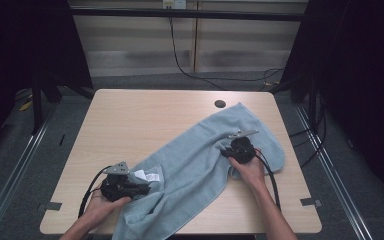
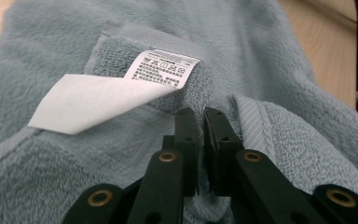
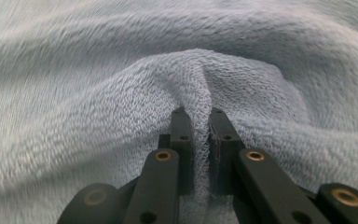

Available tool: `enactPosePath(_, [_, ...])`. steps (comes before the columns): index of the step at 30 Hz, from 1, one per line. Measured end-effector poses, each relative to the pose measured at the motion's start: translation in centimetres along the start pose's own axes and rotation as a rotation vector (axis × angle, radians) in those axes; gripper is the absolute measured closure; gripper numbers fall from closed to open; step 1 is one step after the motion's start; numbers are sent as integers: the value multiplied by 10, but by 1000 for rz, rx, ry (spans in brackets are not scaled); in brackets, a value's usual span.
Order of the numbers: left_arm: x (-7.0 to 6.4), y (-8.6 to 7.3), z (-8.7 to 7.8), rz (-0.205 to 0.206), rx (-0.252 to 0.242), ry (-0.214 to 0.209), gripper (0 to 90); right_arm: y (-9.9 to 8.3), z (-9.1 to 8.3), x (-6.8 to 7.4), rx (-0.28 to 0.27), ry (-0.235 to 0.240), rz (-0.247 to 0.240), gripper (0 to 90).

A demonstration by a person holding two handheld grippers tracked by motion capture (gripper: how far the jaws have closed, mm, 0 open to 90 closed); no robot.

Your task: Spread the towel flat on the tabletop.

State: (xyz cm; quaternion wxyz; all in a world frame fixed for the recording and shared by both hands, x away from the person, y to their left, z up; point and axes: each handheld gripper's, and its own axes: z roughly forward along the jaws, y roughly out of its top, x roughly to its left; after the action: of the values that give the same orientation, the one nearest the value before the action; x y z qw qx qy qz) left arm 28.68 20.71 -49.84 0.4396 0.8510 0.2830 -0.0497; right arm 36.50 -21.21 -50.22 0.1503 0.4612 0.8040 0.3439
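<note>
A blue-grey towel lies rumpled across the table, running from the far right, near a small round hole, down to the near edge, where a corner hangs over. It is not flat and not folded: the cloth is bunched through the middle and twisted at the near end.

The left gripper sits at the near left, its fingers drawn nearly together at a hemmed edge of the towel, just below the white care label; a thin fold seems to be caught between them, though the left gripper view does not make that certain. The right gripper is farther right, in the towel's middle, with its fingers clamped on a raised pinch of terry.

Judging from this, the work is at an early stage: both grips look taken, but the spreading or folding itself is all yet to do.
</note>
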Motion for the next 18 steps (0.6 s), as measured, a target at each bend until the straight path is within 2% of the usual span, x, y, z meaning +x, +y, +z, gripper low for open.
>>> enactPosePath(2, [-5, -2, -3, 2, -4, -11, 847, 8, 10, 1, -15, -2, 5, 818])
enactPosePath(4, [-9, -3, -7, 23, -9, -18, 849, 12, 15, 6, -25, -11, 11, 775])
enactPosePath(6, [-11, -5, -11, 11, -30, -39, 849, 13, 13, 13, -29, -3, -16, 715])
enactPosePath(8, [-11, -6, -12, 26, -32, -21, 848, 14, 4, 21, -52, 16, -20, 648])
enactPosePath(10, [-9, -5, -14, 7, -44, -24, 832, 12, -11, 31, -73, 22, -15, 578])
enactPosePath(11, [-8, -3, -14, 11, -55, -23, 824, 10, -18, 36, -80, 23, -33, 550])
enactPosePath(12, [-8, -1, -16, 10, -59, -12, 805, 7, -27, 42, -81, 23, -41, 548])
enactPosePath(15, [-7, 9, -21, 14, -110, -6, 758, -6, -51, 60, -100, 75, -62, 546])
enactPosePath(18, [-2, 24, -22, 14, -145, 10, 704, -25, -66, 81, -69, 114, -110, 531])
